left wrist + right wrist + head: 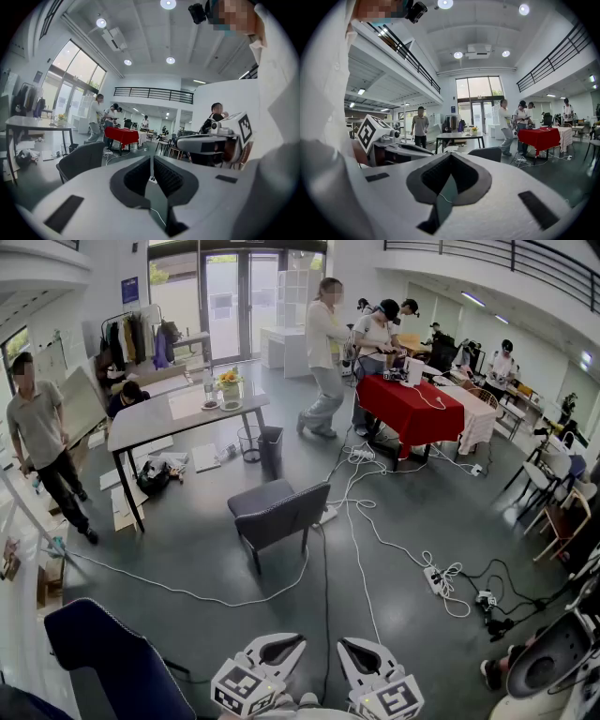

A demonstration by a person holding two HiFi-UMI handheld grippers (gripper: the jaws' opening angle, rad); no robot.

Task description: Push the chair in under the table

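- Well, the table stands at the left.
- The chair sits apart on open floor. Its seat seems to face the table, and its backrest runs left-right.
- A bin stands beyond the chair.
- A white cable trails to its right.
- The left gripper and right gripper are closed and empty.

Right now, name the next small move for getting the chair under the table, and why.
Probably step toward the chair: it stands apart from the table, backrest facing you, and the left gripper and right gripper, jaws shut and empty, are far short of it.
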